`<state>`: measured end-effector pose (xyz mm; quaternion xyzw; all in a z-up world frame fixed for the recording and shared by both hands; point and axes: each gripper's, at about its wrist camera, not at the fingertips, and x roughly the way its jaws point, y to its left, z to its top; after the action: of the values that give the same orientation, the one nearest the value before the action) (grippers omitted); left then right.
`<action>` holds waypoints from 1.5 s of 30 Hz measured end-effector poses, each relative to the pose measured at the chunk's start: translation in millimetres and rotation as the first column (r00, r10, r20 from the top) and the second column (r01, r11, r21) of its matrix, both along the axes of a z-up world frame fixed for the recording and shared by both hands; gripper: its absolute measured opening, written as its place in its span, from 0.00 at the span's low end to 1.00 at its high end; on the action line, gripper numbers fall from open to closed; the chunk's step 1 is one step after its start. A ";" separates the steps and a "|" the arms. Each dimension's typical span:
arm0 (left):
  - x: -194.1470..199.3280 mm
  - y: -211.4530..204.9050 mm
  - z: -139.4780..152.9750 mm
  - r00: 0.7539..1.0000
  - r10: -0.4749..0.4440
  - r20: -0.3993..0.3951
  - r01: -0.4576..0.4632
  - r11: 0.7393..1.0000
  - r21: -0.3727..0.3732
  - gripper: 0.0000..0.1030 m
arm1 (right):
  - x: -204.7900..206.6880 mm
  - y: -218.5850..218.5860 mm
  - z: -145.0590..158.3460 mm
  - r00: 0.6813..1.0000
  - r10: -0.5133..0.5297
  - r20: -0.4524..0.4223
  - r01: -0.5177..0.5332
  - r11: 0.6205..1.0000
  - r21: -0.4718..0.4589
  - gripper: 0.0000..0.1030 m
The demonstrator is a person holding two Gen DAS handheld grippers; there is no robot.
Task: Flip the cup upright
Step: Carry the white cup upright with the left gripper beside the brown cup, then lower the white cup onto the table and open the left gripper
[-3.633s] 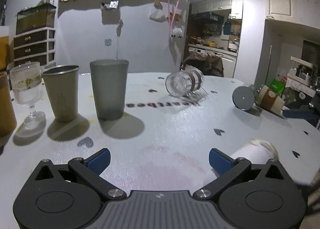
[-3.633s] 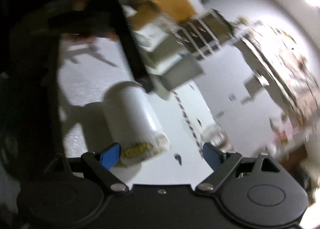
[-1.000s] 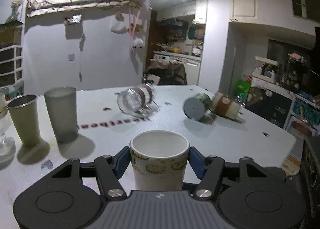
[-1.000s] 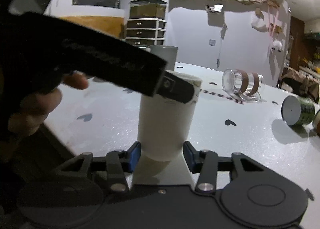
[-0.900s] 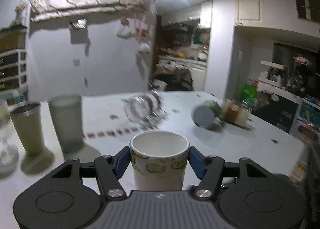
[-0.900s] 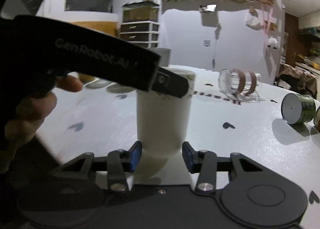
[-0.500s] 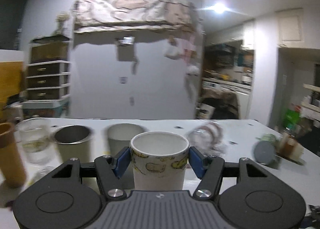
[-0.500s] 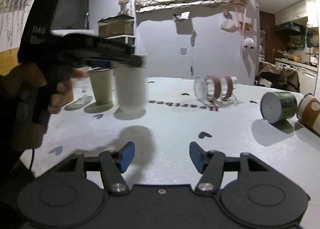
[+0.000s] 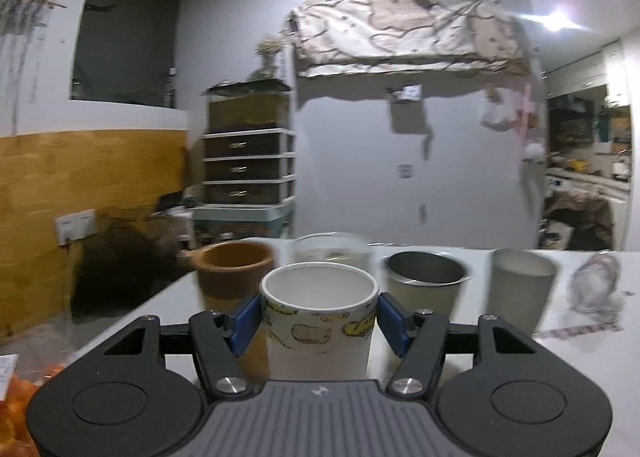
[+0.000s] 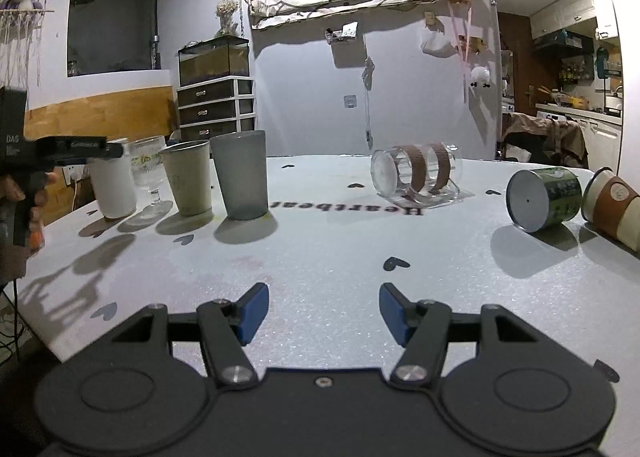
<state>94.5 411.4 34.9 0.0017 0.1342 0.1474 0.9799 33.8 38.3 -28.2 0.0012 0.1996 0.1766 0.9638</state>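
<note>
My left gripper (image 9: 319, 319) is shut on a white paper cup (image 9: 319, 319) with yellow figures near its rim. The cup is upright, mouth up. In the right wrist view the same cup (image 10: 113, 187) stands upright at the left end of a row of cups, at or just above the white table (image 10: 340, 257), held near its rim by the left gripper (image 10: 116, 152). My right gripper (image 10: 320, 311) is open and empty, low over the table's front middle.
Beside the held cup stand a brown cup (image 9: 232, 273), a ribbed glass (image 10: 149, 173), a steel tumbler (image 10: 187, 181) and a grey tumbler (image 10: 241, 179). Lying on their sides are a glass mug (image 10: 416, 173), a green can (image 10: 544, 197) and a brown-sleeved paper cup (image 10: 614, 205).
My left gripper has carried the upright cup left to the end of the cup row and lowered it there. My right gripper let go of it, opened and drew back.
</note>
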 end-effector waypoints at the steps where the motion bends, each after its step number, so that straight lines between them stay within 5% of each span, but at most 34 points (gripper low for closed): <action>1: 1.1 4.3 -1.2 1.000 0.012 -0.004 -0.012 1.000 0.003 0.62 | 0.2 0.7 0.1 1.000 0.000 0.000 0.000 1.000 -0.002 0.61; 13: 13.7 26.0 -14.2 0.999 0.041 -0.029 -0.043 0.997 -0.057 0.63 | -0.3 1.6 -0.4 1.000 -0.004 0.001 0.004 1.000 -0.010 0.63; 17: 8.8 28.7 -14.3 0.998 0.055 -0.022 -0.057 0.995 -0.085 0.85 | -0.1 1.6 0.0 1.000 -0.002 0.004 0.002 1.000 -0.006 0.63; 23: -16.5 17.3 -2.7 0.999 0.044 0.009 -0.043 0.993 -0.110 0.95 | 3.1 2.2 7.7 0.999 0.016 0.032 -0.016 1.000 0.017 0.65; 34: -82.1 -37.4 12.0 1.000 -0.024 0.008 0.024 0.998 -0.057 1.00 | 17.8 16.5 42.8 0.985 0.088 0.148 -0.097 0.994 0.054 0.76; 45: -112.9 -77.9 2.7 0.999 -0.051 -0.019 0.050 0.998 -0.048 1.00 | 25.8 28.0 43.9 0.984 0.109 0.138 -0.115 0.993 0.038 0.96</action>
<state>-18.4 333.5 37.5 -0.0168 0.1475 0.1194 0.9817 59.6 66.3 15.7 0.0002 0.1291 0.2346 0.9635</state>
